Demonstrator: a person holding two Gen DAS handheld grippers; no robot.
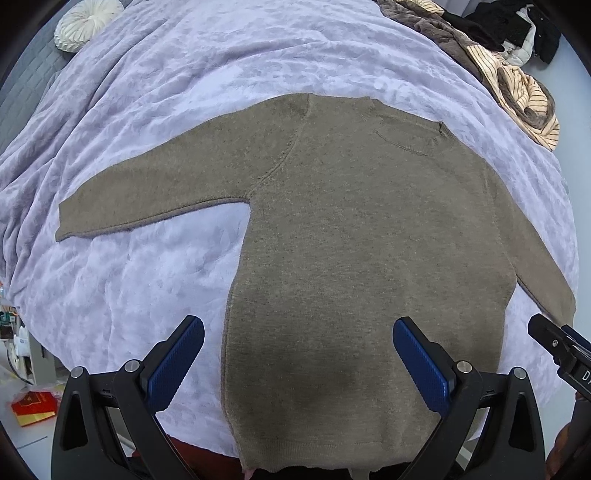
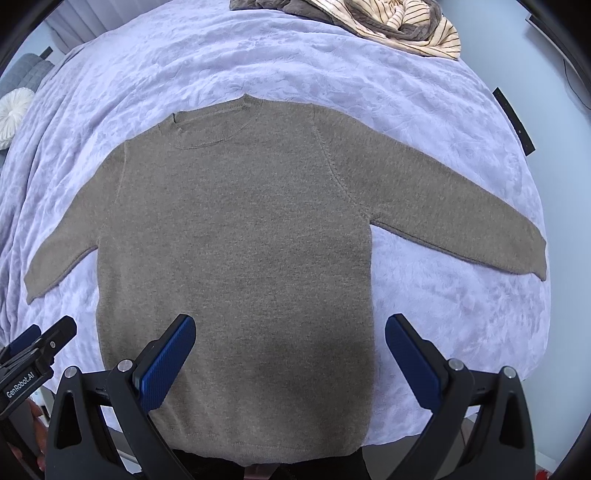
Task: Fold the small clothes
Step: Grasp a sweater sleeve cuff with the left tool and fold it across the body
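A small grey-brown knit sweater (image 1: 351,236) lies flat on the lilac blanket, neck away from me, both sleeves spread out to the sides. It also shows in the right wrist view (image 2: 240,240). My left gripper (image 1: 297,336) hovers open and empty above the sweater's lower left part. My right gripper (image 2: 290,332) hovers open and empty above its lower right part. Each gripper's tip shows at the edge of the other's view: the right gripper (image 1: 554,343) and the left gripper (image 2: 44,343).
The lilac blanket (image 1: 184,92) covers the bed. A pile of striped and grey-brown clothes (image 1: 517,85) lies at the far right corner, also in the right wrist view (image 2: 406,26). A round white cushion (image 1: 86,22) sits far left. A red box (image 1: 33,406) lies on the floor.
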